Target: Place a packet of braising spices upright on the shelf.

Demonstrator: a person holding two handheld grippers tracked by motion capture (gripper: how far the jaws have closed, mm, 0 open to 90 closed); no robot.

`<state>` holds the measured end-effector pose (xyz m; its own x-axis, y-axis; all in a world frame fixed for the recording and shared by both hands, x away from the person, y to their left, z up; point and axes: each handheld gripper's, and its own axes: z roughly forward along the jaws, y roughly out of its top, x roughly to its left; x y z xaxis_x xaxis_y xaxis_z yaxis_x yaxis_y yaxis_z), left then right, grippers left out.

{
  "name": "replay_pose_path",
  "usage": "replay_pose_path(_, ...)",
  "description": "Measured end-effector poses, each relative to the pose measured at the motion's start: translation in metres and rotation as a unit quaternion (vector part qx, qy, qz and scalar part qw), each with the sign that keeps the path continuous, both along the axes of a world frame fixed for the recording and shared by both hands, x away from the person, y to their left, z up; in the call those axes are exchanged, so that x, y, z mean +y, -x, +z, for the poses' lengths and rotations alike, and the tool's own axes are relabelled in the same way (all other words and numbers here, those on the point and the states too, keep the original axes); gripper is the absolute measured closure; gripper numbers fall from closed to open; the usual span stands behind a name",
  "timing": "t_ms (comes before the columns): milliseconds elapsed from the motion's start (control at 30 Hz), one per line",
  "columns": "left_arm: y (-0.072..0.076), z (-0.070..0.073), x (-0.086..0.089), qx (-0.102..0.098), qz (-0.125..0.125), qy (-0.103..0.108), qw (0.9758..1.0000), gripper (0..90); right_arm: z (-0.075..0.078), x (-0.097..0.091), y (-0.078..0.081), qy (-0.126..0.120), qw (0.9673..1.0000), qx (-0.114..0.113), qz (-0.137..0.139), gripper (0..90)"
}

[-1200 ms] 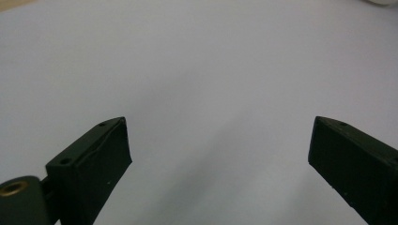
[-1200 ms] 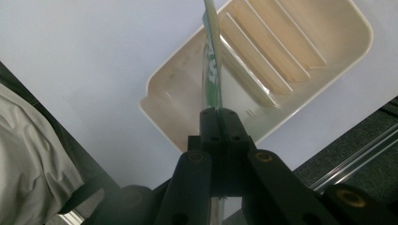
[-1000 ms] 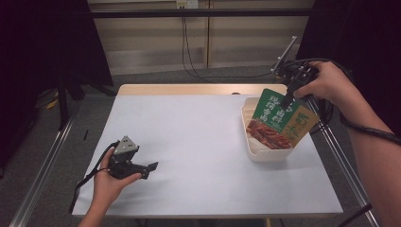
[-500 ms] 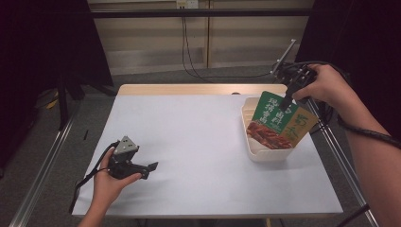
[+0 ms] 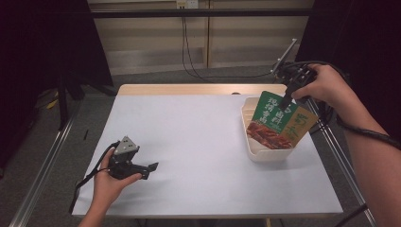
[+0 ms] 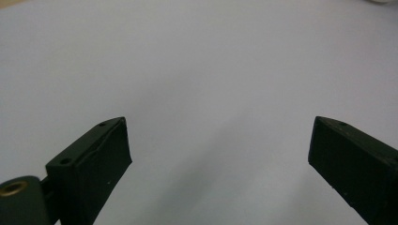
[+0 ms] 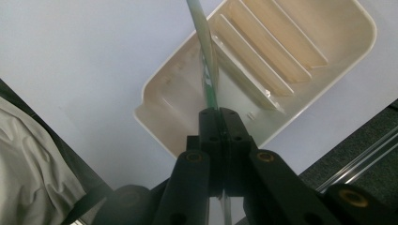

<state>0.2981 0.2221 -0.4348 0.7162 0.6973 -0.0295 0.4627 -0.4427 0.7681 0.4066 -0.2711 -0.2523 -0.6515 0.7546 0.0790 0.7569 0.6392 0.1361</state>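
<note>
A green and orange snack packet point(image 5: 276, 122) hangs upright over the cream slotted tray point(image 5: 267, 153) at the table's right side. My right gripper point(image 5: 286, 100) is shut on the packet's top edge. From the right gripper view the packet point(image 7: 206, 61) is seen edge-on, its lower edge down among the tray's point(image 7: 159, 101) dividers, with my right gripper point(image 7: 219, 115) clamped on it. My left gripper point(image 5: 150, 169) rests low near the table's front left, held in a hand. In its own view my left gripper point(image 6: 218, 145) stands open above bare white tabletop with nothing between the jaws.
The white tabletop point(image 5: 198, 142) spreads between the two hands. The tray holds several upright dividers point(image 7: 267, 51). Metal rails point(image 5: 331, 142) run along the table's right side, and a cable point(image 5: 189, 52) hangs at the back wall.
The right hand has shifted the packet slightly, keeping it over the tray. The left gripper has stayed in place.
</note>
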Motion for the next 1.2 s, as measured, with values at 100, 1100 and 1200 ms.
replay_pose_path(100,0.0,0.0,0.0,0.0,0.001,0.002,1.0,5.7,0.003,-0.002,0.0,-0.004,0.9999,-0.013,-0.005,81.0)
replay_pose_path(1100,0.002,0.001,0.0,0.008,-0.003,0.002,1.0,5.6,0.034,0.024,0.019,-0.007,0.9989,-0.046,0.011,43.5)
replay_pose_path(1200,0.003,0.001,0.0,0.009,-0.002,0.009,0.9999,5.6,0.03,0.029,0.02,-0.007,0.999,-0.043,0.012,42.2)
